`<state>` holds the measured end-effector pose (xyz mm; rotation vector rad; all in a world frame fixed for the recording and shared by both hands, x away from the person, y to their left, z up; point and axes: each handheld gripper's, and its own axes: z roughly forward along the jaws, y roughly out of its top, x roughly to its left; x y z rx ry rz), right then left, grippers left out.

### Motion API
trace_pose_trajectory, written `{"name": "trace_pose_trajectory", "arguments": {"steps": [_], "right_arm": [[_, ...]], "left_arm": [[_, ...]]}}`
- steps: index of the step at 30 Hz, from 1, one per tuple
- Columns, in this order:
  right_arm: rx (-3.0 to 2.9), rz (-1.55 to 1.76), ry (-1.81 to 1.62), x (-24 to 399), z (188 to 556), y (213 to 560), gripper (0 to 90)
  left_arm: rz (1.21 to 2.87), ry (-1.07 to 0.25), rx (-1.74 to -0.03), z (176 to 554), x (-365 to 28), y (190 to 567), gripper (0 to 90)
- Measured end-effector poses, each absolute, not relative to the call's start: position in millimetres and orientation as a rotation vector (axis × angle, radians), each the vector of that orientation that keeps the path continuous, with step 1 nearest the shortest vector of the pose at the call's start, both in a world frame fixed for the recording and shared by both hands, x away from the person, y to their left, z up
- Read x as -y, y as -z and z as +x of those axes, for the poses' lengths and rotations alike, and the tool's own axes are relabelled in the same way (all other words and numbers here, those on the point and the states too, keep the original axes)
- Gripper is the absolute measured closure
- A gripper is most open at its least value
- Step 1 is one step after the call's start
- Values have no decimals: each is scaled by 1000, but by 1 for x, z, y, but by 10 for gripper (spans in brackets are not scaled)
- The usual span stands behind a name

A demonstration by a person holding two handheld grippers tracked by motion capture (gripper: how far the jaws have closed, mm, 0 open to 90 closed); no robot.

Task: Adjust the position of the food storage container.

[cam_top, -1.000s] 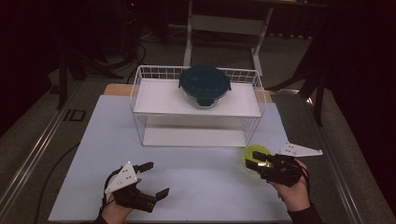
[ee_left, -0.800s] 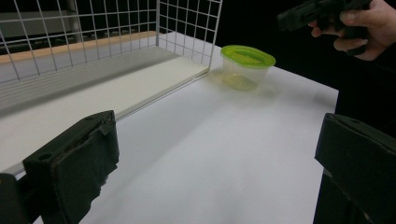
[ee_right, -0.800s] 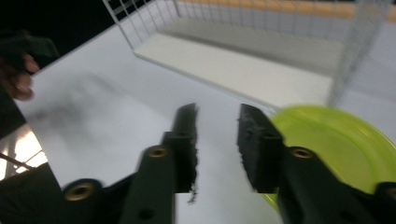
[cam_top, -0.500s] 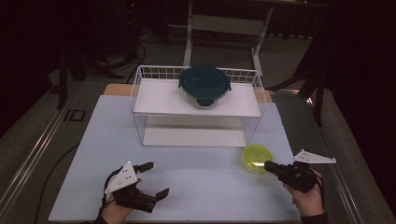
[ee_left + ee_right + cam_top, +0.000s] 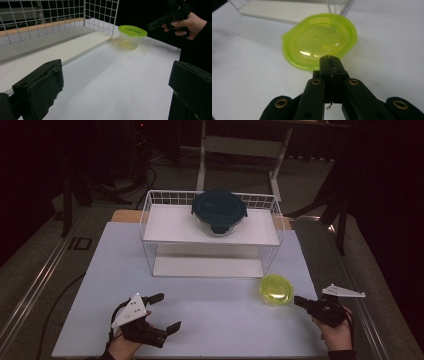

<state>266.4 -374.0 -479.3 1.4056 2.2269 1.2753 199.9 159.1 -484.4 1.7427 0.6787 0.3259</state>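
The right gripper [image 5: 300,301], its jaws just closed together on nothing, sat just right of the green-lidded tub [image 5: 276,290], while the left gripper [image 5: 167,312] waited wide open near-left.

A dark-lidded glass bowl [image 5: 219,212] sits on a wire rack [image 5: 150,247].

The only legible marking was "ID", in pale letters on the dark floor [image 5: 80,243] just off the table's [image 5: 115,270] far left corner. No label or brand could be read on anything else.
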Motion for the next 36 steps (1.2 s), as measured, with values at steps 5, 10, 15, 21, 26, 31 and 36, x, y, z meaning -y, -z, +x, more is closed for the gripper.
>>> {"name": "trace_pose_trajectory", "arguments": {"steps": [5,10,15,21,26,31,36], "right_arm": [[-2222,1448,-1207,383,273,490,900],[-2222,1492,-1161,385,284,501,900],[-2227,1513,-1157,383,292,508,900],[-2248,1514,-1147,378,301,515,900],[-2265,1522,-1147,375,306,519,900],[-2282,1517,-1151,373,310,521,900],[-2298,1509,-1152,369,313,523,900]], "left_arm": [[1744,-326,-678,200,-159,484,0],[1743,-327,-675,200,-159,484,0],[1743,-325,-673,200,-159,484,0],[1742,-326,-669,200,-159,484,0],[1739,-327,-665,199,-159,483,0],[1740,-323,-663,199,-159,484,0],[1744,-324,-661,200,-158,484,0]]}}
